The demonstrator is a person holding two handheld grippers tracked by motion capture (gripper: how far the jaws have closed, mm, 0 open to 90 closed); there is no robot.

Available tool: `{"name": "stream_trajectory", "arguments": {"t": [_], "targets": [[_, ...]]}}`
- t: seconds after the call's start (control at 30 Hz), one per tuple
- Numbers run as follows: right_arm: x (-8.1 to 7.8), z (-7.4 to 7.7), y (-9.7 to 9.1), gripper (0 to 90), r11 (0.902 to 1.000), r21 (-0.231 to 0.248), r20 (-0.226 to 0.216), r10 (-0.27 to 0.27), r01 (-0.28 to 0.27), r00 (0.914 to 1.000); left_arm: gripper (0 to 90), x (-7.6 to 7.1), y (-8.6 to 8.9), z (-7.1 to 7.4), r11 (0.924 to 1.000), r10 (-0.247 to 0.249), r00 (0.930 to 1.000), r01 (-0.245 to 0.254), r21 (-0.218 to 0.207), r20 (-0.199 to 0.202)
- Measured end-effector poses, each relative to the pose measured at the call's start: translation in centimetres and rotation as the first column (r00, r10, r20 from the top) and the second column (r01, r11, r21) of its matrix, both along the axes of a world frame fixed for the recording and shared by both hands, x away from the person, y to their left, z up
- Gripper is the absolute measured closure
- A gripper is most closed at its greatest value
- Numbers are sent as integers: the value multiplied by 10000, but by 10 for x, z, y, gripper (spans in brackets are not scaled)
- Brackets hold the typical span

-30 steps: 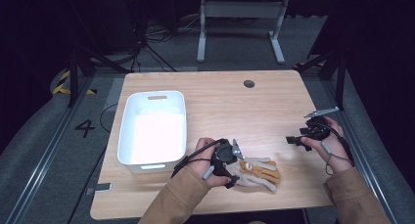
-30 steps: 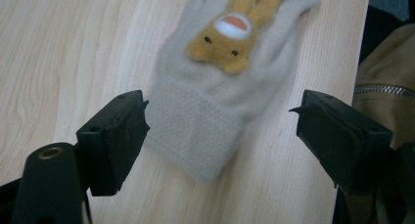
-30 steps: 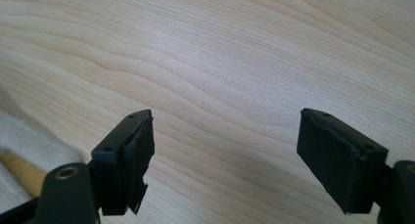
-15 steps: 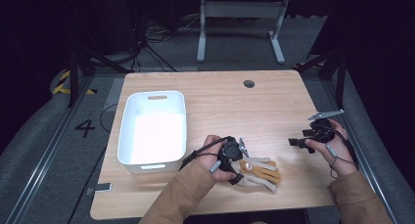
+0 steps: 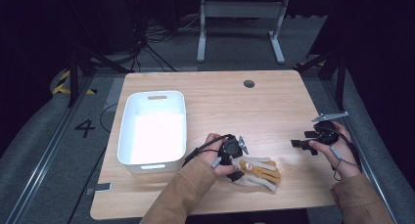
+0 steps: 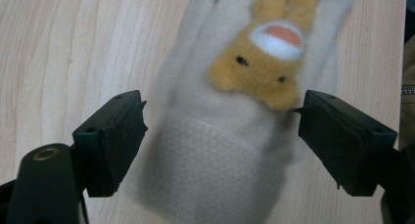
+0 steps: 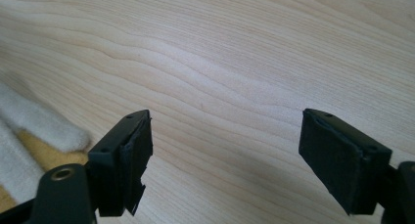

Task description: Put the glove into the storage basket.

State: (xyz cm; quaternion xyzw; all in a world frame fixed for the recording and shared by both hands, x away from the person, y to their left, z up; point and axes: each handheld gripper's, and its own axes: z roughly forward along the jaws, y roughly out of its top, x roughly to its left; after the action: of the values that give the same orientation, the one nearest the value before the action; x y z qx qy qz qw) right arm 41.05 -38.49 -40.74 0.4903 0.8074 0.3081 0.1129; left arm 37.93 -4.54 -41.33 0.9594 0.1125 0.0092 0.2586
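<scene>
A cream fleece glove point(image 5: 258, 171) with an orange plush animal face lies flat near the table's front edge. In the left gripper view the glove point(image 6: 230, 131) lies between the two black jaws, cuff toward the camera, animal face beyond. My left gripper point(image 5: 237, 161) hovers open over the glove's cuff end, its jaws on either side of it. My right gripper point(image 5: 302, 140) is open above bare wood at the table's right edge. Its own view has the right gripper point(image 7: 222, 160) with nothing between its jaws and the glove's fingertips point(image 7: 34, 131) at far left.
A white plastic bin point(image 5: 153, 127) stands on the left half of the wooden table point(image 5: 235, 101), a hand's width from the left gripper. A round grommet point(image 5: 249, 83) sits at the table's back. Cables and a stand's legs lie on the floor beyond.
My left gripper has shifted slightly right and down onto the glove's cuff. The right hand has moved a little nearer the front edge.
</scene>
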Motion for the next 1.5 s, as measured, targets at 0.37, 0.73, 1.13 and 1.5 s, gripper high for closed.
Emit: {"name": "stream_trajectory", "arguments": {"t": [0.37,0.73,1.13,1.5], "targets": [[-1,1,4,207,9994,111,36,312,-313,9995,172,-4,1,-11,9999,15,9994,-10,166,-333],[-1,0,6,213,9986,184,-11,493,-492,9988,156,-15,-1,-16,9992,-135,9999,139,377,-109],[-1,0,8,212,9980,239,63,576,-577,9983,100,-16,-13,-38,9956,-666,9975,648,680,246],[0,-1,8,214,9981,248,-23,559,-558,9984,133,-14,-18,-37,9978,-520,9983,508,428,281]]}}
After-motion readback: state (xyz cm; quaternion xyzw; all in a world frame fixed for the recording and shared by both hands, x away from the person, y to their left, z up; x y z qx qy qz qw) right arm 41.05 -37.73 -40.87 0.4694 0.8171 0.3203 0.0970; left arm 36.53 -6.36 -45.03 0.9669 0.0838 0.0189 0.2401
